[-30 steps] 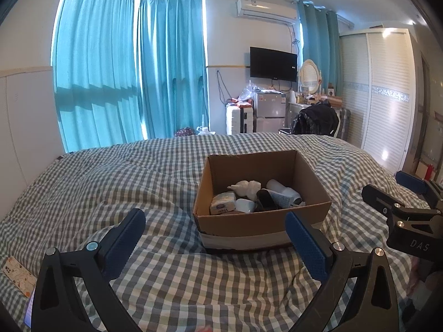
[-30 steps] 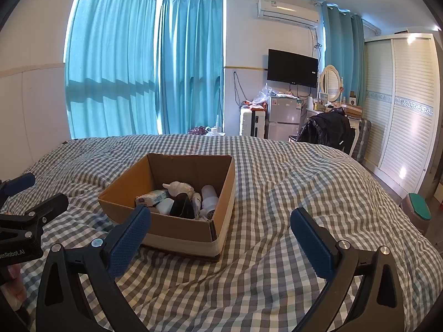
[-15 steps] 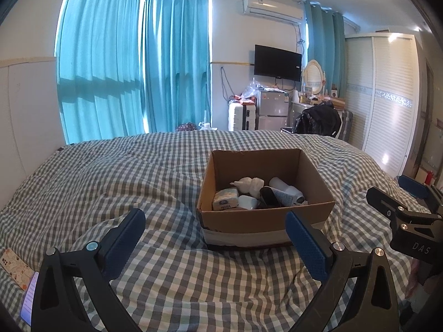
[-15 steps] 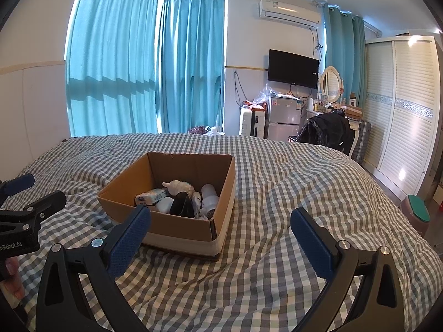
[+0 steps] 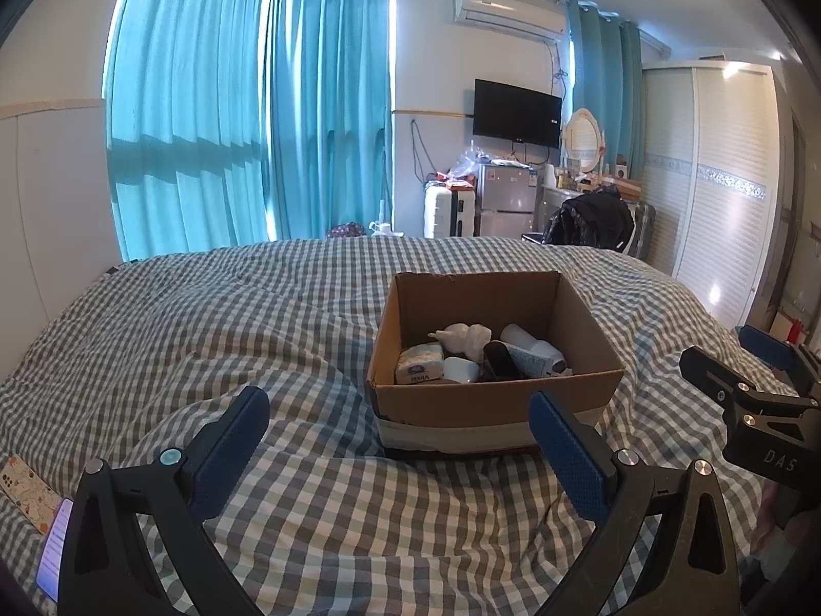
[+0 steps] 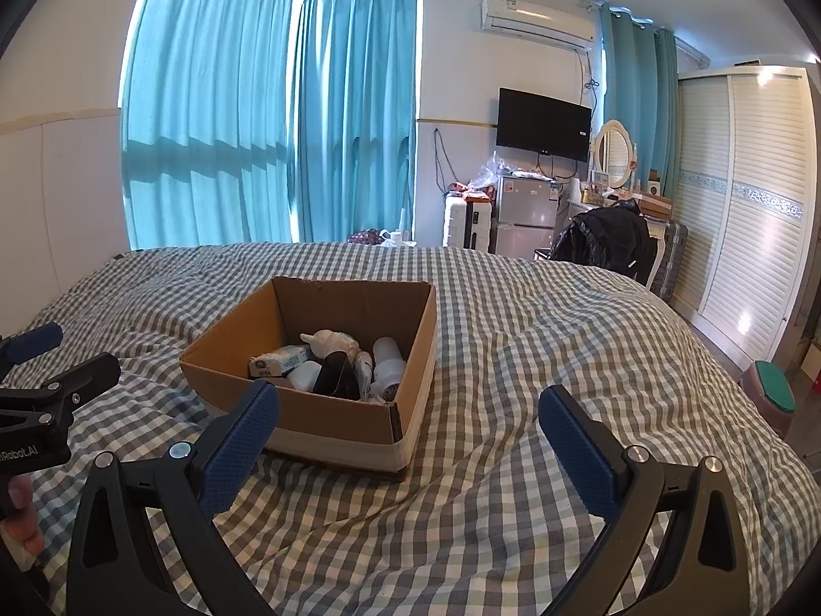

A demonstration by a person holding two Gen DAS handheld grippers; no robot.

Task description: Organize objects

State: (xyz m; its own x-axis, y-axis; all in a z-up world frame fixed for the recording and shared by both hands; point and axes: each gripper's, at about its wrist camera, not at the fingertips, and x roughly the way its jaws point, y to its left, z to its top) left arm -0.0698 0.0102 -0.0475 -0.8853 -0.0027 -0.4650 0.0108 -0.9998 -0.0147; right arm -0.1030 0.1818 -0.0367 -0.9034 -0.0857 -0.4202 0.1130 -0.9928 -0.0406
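Observation:
An open cardboard box [image 5: 492, 400] [image 6: 318, 410] sits on the checked bedspread [image 5: 256, 339] [image 6: 539, 359]. Inside lie a tissue pack [image 5: 419, 363] [image 6: 279, 359], a white shell-like figure [image 5: 464, 336] [image 6: 331, 341], a black item [image 5: 500, 359] [image 6: 336, 374], a small white case [image 5: 460, 369] and white bottles [image 5: 533, 351] [image 6: 387, 364]. My left gripper [image 5: 400, 436] is open and empty, just short of the box's near wall. My right gripper [image 6: 410, 431] is open too, in front of the box's right corner. Each gripper shows at the edge of the other's view.
A phone [image 5: 54, 549] and a patterned card [image 5: 23, 482] lie on the bed at the near left. Beyond the bed stand teal curtains, a small fridge [image 6: 523, 220], a chair with a black jacket [image 6: 610, 241] and a white wardrobe [image 6: 744, 205]. A green-lidded bin [image 6: 775, 395] stands at the right.
Both views have drifted slightly; the box sits a little nearer and higher between the left fingers. Both grippers stayed open and empty.

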